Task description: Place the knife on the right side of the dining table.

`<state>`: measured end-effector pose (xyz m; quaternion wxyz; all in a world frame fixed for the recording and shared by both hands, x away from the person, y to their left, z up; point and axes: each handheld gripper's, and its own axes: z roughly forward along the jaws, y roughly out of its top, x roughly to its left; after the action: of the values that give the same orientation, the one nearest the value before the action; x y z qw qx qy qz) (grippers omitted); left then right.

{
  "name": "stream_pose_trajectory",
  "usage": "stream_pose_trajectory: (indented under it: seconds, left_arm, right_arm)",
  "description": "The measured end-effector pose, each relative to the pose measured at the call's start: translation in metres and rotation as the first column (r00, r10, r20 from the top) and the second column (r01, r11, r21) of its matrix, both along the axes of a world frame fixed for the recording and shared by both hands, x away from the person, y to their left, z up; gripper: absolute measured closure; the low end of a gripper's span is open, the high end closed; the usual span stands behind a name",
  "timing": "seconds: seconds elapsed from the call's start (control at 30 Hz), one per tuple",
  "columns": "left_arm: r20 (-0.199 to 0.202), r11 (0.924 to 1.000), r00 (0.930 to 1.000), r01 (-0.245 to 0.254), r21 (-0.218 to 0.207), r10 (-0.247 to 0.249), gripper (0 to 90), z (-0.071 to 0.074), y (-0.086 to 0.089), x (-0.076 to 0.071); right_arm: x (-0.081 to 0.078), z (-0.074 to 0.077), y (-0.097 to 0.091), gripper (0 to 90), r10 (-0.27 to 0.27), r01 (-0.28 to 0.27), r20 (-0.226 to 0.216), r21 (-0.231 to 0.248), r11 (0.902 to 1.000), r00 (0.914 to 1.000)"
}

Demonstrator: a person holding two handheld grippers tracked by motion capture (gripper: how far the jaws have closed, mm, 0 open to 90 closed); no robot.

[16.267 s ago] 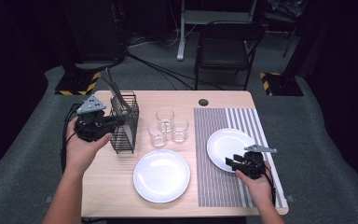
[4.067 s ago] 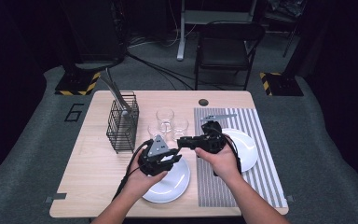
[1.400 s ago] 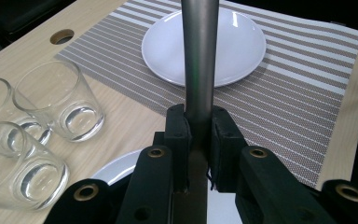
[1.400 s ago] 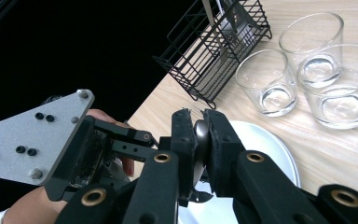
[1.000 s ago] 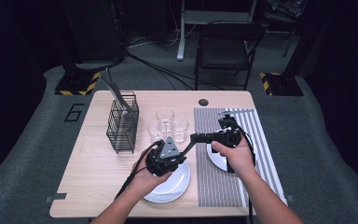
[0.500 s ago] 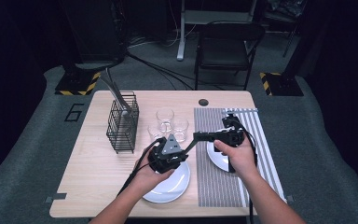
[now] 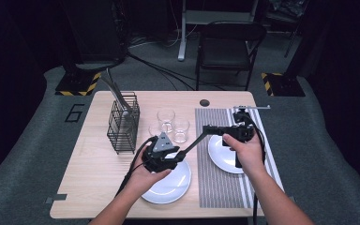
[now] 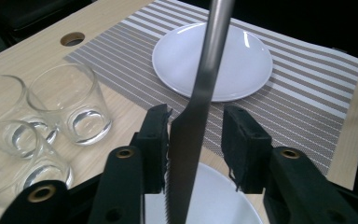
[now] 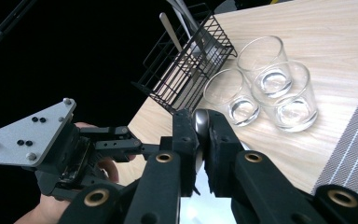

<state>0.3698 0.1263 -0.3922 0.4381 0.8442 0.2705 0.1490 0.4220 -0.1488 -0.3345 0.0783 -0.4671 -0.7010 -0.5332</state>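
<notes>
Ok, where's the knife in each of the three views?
High view: knife slants across the centre, just below the glasses.
Left gripper view: knife runs up the middle; glasses at left.
Right gripper view: knife, its rounded end, at lower centre; glasses upper right.
Shared landmark: the three glasses.

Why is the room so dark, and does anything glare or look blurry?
High view: light falls on the table, the surroundings stay black. Left gripper view: the far plate glares and the knife up close looks soft. Right gripper view: the glasses sparkle, black background.
</notes>
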Motion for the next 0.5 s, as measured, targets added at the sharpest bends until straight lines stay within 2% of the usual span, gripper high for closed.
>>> stream_pose_trajectory:
  seconds: [0.17,0.5]
  left_arm:
    - [-0.017,0.9996,0.9995,-0.025,-0.012,0.025,56.9,-0.003,0.009,0.002]
    - [-0.061,0.9965,0.9956,-0.073,-0.040,0.071,53.2,-0.008,0.027,0.004]
  right_arm:
    - [0.002,0.003,-0.008,83.7,-0.014,0.014,0.002,0.007,0.9999,0.9999]
    - [0.009,0.008,-0.024,83.6,-0.081,0.081,0.017,-0.007,0.9967,0.9965]
